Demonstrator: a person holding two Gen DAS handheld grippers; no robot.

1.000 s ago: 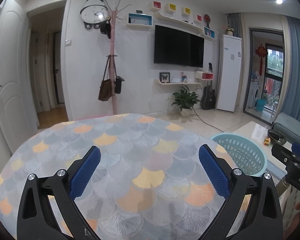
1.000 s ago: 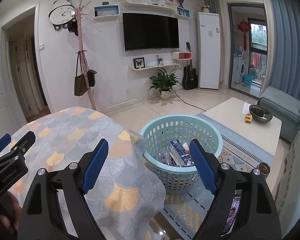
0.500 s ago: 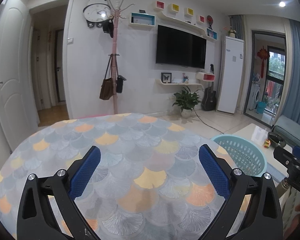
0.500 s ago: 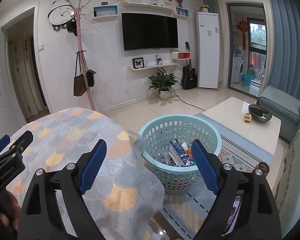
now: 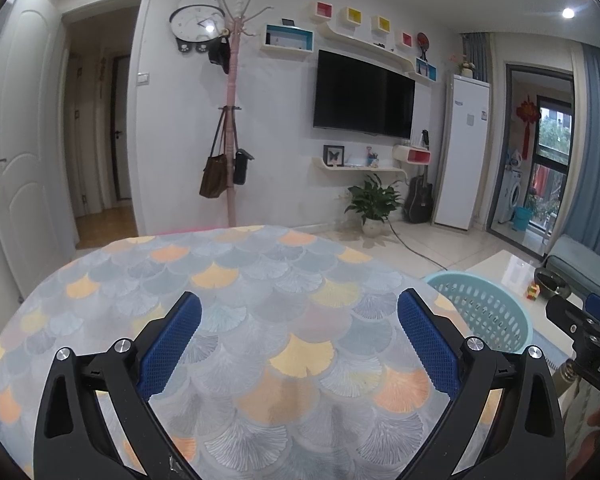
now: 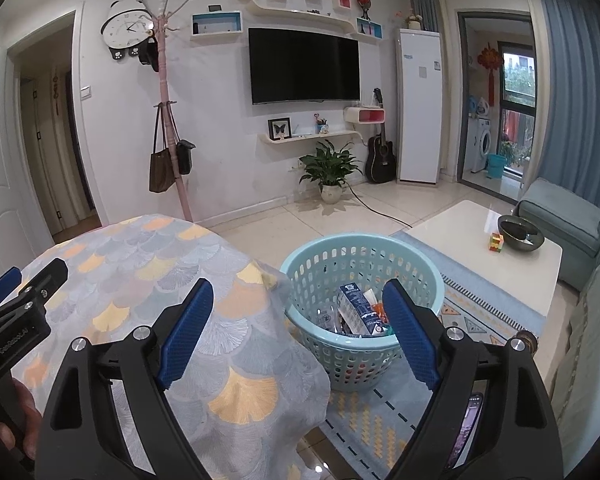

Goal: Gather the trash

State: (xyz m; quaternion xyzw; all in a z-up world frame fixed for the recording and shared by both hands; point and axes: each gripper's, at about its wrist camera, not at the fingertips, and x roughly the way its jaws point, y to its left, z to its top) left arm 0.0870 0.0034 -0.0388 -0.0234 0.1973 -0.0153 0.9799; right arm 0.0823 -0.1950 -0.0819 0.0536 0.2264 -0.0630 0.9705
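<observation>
Holding my left claw (image 5: 299, 334) spread wide with nothing between its pads, I am hovering over the tablecloth (image 5: 236, 300). My right claw (image 6: 298, 330), also spread wide and gripping nothing, is hanging past the table's right edge, above the basket (image 6: 364, 248) on the rug, where a carton (image 6: 358, 310) and other trash are lying. Writing is too small to read.

Left tool (image 5: 300, 332) hangs wide open over the table (image 5: 260, 280), nothing between its blue pads (image 5: 172, 344). Light-blue basket (image 5: 484, 312) just past table's right edge.
</observation>
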